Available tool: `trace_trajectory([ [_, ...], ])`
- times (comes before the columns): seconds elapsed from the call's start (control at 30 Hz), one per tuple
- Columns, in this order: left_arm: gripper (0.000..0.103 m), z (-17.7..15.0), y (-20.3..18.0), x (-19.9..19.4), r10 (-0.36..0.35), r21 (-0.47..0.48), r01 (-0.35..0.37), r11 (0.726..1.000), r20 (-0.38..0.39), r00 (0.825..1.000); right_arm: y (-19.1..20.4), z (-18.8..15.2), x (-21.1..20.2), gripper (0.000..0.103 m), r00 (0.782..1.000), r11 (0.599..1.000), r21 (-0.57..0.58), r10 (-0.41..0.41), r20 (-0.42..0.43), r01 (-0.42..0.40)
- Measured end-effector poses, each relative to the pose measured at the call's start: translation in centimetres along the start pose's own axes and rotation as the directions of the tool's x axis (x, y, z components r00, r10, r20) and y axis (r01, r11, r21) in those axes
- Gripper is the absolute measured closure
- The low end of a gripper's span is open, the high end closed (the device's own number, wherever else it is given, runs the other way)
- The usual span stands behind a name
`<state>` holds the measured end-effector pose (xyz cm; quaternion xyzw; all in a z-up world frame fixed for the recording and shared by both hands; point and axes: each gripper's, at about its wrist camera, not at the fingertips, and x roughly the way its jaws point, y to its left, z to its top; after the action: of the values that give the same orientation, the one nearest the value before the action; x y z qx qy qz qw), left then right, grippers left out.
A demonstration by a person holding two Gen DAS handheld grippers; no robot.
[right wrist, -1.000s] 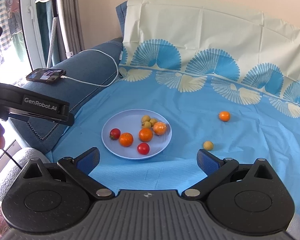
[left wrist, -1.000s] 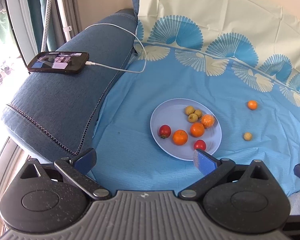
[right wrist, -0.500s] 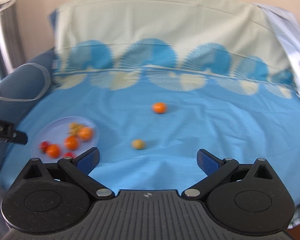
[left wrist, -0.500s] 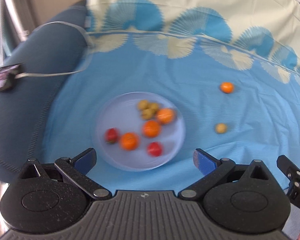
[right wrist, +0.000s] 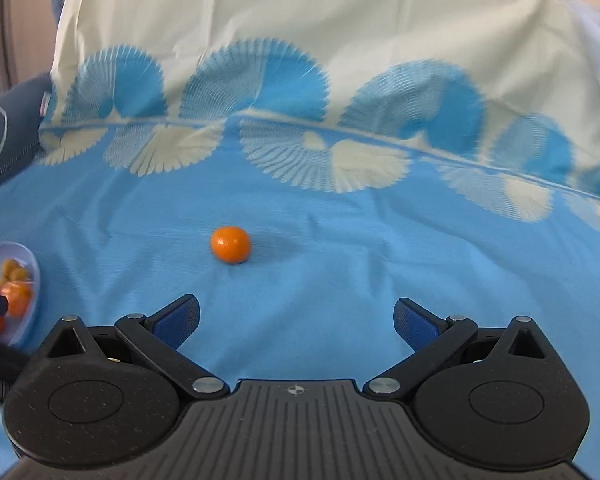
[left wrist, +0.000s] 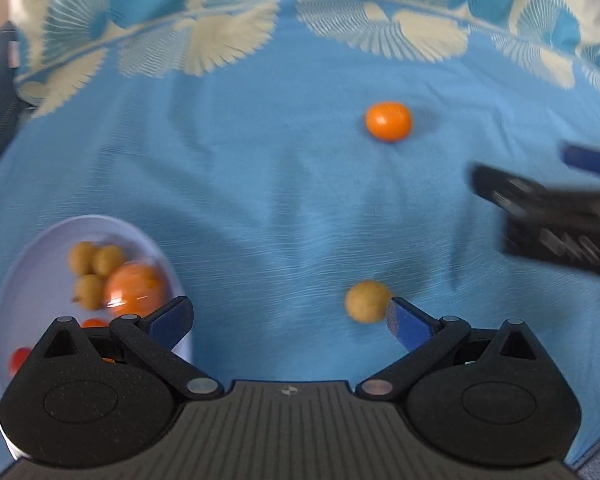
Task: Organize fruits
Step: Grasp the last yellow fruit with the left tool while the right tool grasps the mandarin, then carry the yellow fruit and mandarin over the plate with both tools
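Observation:
A loose orange fruit (left wrist: pixel 388 121) lies on the blue cloth; it also shows in the right wrist view (right wrist: pixel 231 245), ahead and left of my right gripper (right wrist: pixel 296 318), which is open and empty. A small yellow-brown fruit (left wrist: pixel 366 301) lies just inside the right finger of my left gripper (left wrist: pixel 288 318), which is open and empty. A pale blue plate (left wrist: pixel 32 256) at lower left holds several orange, red and yellow fruits; its edge shows in the right wrist view (right wrist: pixel 34 276).
The right gripper's black body (left wrist: pixel 552 212) reaches in from the right in the left wrist view. The patterned cloth rises up a backrest (right wrist: pixel 300 40) behind. A dark blue sofa arm (right wrist: pixel 4 132) is at the left.
Both grippers have swung right and moved closer to the cloth. The plate has slid to the left edge of both views. The loose fruits are now larger and nearer.

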<state>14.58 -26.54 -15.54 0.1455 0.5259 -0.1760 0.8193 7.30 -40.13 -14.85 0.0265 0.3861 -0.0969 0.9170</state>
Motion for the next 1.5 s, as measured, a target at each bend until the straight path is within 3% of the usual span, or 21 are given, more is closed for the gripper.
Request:
trace_trajectory([
  [0.23, 0.0, 0.3, -1.0, 3.1, -0.042, 0.017, 0.043, 0.999, -0.034, 0.999, 1.4, 1.7, 8.6, 0.001, 0.994, 0.993, -0.063, 0.099, -0.056, -0.102],
  [0.33, 0.0, 0.0, -1.0, 3.4, -0.048, 0.02, 0.048, 0.999, -0.006, 0.999, 2.3, 2.0, 11.2, 0.001, 0.99, 0.989, -0.08, 0.117, -0.073, -0.122],
  [0.43, 0.001, -0.1, -0.8, 3.3, -0.057, 0.02, 0.056, 0.998, 0.005, 0.998, 2.7, 2.1, 12.1, 0.001, 0.99, 0.986, -0.099, 0.135, -0.032, -0.137],
  [0.47, 0.012, -0.1, -0.6, 3.1, -0.063, 0.008, 0.062, 0.998, 0.021, 0.998, 2.8, 2.3, 12.2, 0.001, 0.99, 0.985, -0.106, 0.136, -0.024, -0.137],
  [0.53, 0.054, -0.1, -0.8, 2.3, -0.081, 0.032, 0.079, 0.996, 0.068, 0.994, 2.9, 2.4, 12.2, 0.022, 0.988, 0.981, -0.121, 0.152, -0.006, -0.151],
  [0.57, 0.071, -0.1, -1.0, 1.9, -0.09, 0.058, 0.085, 0.995, 0.079, 0.993, 3.0, 2.4, 11.8, 0.05, 0.986, 0.978, -0.13, 0.168, 0.011, -0.165],
  [0.6, 0.071, 0.0, -1.1, 1.6, -0.091, 0.067, 0.086, 0.994, 0.077, 0.993, 3.1, 2.4, 11.5, 0.064, 0.984, 0.974, -0.145, 0.177, 0.017, -0.173],
  [0.77, 0.071, -0.1, -0.5, -0.1, -0.092, 0.061, 0.087, 0.994, 0.084, 0.992, 2.3, 2.7, 10.2, 0.064, 0.992, 0.989, -0.076, 0.127, -0.02, -0.128],
  [0.9, 0.071, -0.9, 0.7, -3.8, -0.071, 0.047, 0.066, 0.997, 0.114, 0.991, 0.7, 2.4, 6.0, 0.064, 0.998, 0.998, 0.008, 0.063, -0.003, -0.063],
  [1.03, 0.071, -3.1, 2.9, -8.3, -0.063, 0.014, 0.061, 0.998, 0.129, 0.99, -0.7, 0.4, -1.2, 0.064, 0.999, 0.997, 0.073, 0.021, 0.024, -0.023],
  [1.13, 0.071, -5.5, 4.9, -11.3, -0.048, -0.005, 0.049, 0.999, 0.138, 0.989, -0.7, -2.1, -6.9, 0.064, 1.0, 0.994, 0.113, -0.003, -0.001, 0.003],
  [1.3, 0.071, -9.5, 7.9, -16.1, -0.038, -0.041, 0.045, 0.998, 0.165, 0.986, 1.9, -6.1, -14.6, 0.064, 0.999, 0.985, 0.174, 0.018, -0.042, -0.011],
  [1.5, 0.071, -13.2, 10.6, -21.0, -0.02, -0.078, 0.037, 0.996, 0.207, 0.978, 6.9, -6.6, -20.7, 0.064, 0.997, 0.984, 0.162, 0.08, 0.005, -0.08],
])
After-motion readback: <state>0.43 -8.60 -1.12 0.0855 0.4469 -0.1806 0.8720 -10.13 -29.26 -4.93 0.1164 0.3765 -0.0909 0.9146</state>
